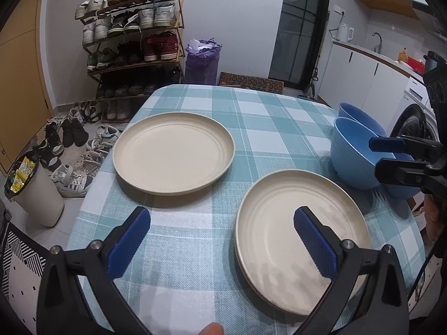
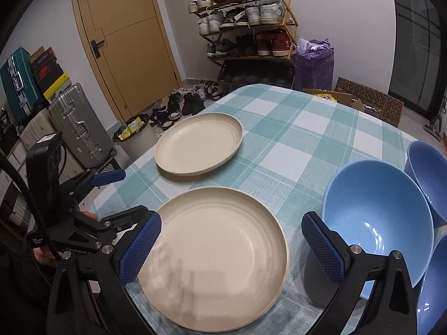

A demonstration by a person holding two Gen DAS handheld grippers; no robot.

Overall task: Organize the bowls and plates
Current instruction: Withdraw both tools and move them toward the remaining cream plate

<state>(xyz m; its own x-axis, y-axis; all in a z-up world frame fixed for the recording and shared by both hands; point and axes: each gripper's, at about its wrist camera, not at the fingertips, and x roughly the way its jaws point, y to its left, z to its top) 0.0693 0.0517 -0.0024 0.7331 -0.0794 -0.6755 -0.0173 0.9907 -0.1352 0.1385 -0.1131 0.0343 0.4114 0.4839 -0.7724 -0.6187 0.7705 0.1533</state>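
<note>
A single cream plate (image 1: 173, 153) (image 2: 199, 143) lies on the far part of the checked tablecloth (image 1: 251, 117). A stack of cream plates (image 1: 303, 240) (image 2: 218, 256) lies nearer. Three blue bowls stand at the right: one large (image 2: 377, 223) (image 1: 352, 156), one behind it (image 2: 427, 173) (image 1: 360, 120), one at the near right edge (image 2: 435, 287). My left gripper (image 1: 222, 240) is open and empty, its right finger over the stack. My right gripper (image 2: 232, 248) is open and empty above the stack. Each gripper also shows in the other view: the right (image 1: 391, 156), the left (image 2: 111, 195).
The table's left edge drops to the floor, with a waste bin (image 1: 36, 189), loose shoes (image 1: 72, 136) and a shoe rack (image 1: 134, 42). Suitcases (image 2: 75, 122) and a door (image 2: 128, 36) stand at the left. A kitchen counter (image 1: 377, 55) and washing machine (image 1: 419, 122) are at the right.
</note>
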